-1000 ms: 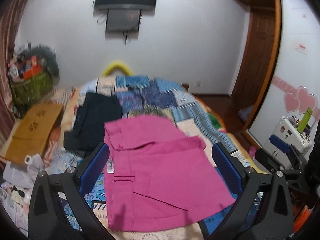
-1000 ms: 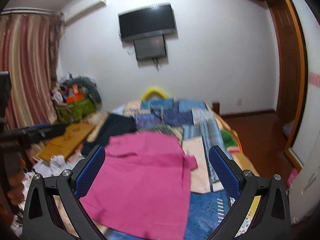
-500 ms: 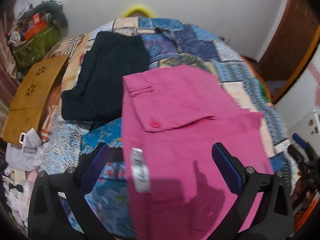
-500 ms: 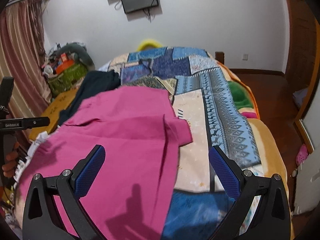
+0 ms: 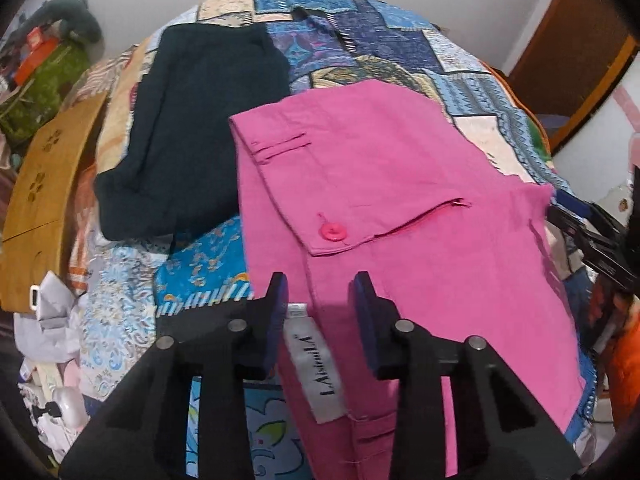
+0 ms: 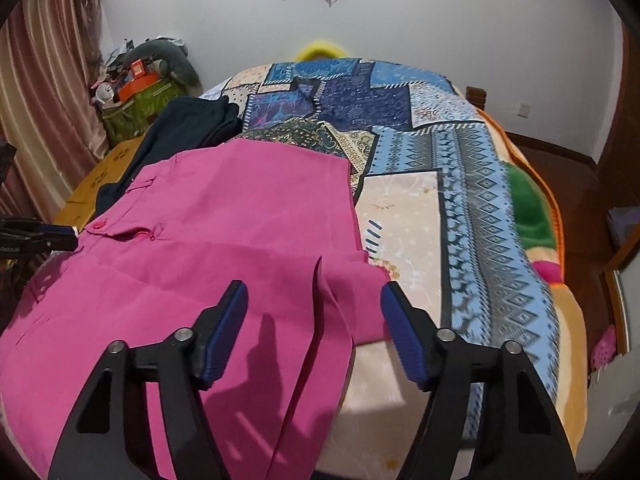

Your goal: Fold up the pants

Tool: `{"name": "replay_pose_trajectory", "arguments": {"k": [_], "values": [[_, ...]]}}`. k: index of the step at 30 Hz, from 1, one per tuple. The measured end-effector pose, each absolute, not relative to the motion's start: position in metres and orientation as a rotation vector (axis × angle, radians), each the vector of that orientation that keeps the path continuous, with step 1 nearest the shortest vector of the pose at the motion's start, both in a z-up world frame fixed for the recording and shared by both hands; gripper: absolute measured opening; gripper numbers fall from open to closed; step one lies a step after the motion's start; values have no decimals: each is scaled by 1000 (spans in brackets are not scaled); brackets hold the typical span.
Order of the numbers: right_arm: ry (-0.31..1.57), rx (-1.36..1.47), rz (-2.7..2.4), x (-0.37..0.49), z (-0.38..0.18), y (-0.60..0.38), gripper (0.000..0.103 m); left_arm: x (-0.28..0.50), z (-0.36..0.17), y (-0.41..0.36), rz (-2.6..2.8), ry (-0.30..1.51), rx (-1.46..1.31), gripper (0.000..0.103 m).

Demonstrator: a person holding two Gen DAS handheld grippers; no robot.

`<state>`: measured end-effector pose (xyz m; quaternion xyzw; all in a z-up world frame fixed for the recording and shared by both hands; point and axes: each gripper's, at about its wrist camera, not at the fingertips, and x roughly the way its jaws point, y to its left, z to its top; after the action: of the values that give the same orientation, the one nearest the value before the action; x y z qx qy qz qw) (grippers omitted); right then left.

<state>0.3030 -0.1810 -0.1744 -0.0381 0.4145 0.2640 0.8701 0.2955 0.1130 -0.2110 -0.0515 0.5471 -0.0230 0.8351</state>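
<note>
Pink pants (image 5: 392,184) lie spread on a patchwork bed cover, waistband toward the left, with a pink button (image 5: 331,232) and a white label (image 5: 316,364). My left gripper (image 5: 321,300) is open but narrowed, low over the waistband edge, straddling the label. The pants also show in the right wrist view (image 6: 224,240). My right gripper (image 6: 314,298) is open but narrowed, just above a raised fold at the leg hems. Neither holds cloth.
A folded dark garment (image 5: 200,128) lies left of the pants on the bed cover (image 6: 400,120). A wooden board (image 5: 44,184) and clutter sit left of the bed. A door (image 5: 576,40) stands at right.
Both grippers have dropped toward the pants and their jaws have narrowed from wide open. The left one moved down onto the waistband, the right one onto the hem fold.
</note>
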Motion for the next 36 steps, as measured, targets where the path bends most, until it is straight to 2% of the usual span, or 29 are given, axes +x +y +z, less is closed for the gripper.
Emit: {"name": "replay_pose_trajectory", "arguments": {"k": [4, 10, 11, 12, 13, 14, 15, 16, 26, 31, 36], "values": [[901, -48, 598, 315, -179, -177, 55, 305, -225, 112, -56, 1224, -126, 34], [928, 7, 659, 327, -187, -173, 32, 311, -230, 110, -58, 1230, -135, 36], [932, 15, 664, 328, -187, -173, 23, 311, -229, 109, -61, 1229, -132, 33], [933, 19, 668, 328, -187, -173, 15, 311, -229, 108, -75, 1229, -135, 24], [931, 18, 667, 327, -187, -172, 12, 311, -228, 107, -79, 1227, -128, 22], [929, 13, 662, 326, -187, -172, 10, 311, -227, 106, -70, 1219, -111, 15], [923, 5, 659, 325, -186, -172, 9, 309, -226, 105, -64, 1210, -85, 7], [913, -4, 653, 324, -185, -172, 9, 308, -225, 104, -57, 1205, -67, 4], [876, -138, 588, 313, -189, -160, 5, 301, -230, 112, 10, 1157, -77, 6], [932, -113, 567, 322, -198, -158, 5, 302, -234, 109, 16, 1170, -57, 7], [888, -60, 546, 320, -188, -168, 6, 304, -236, 109, -6, 1186, -46, 8]]}}
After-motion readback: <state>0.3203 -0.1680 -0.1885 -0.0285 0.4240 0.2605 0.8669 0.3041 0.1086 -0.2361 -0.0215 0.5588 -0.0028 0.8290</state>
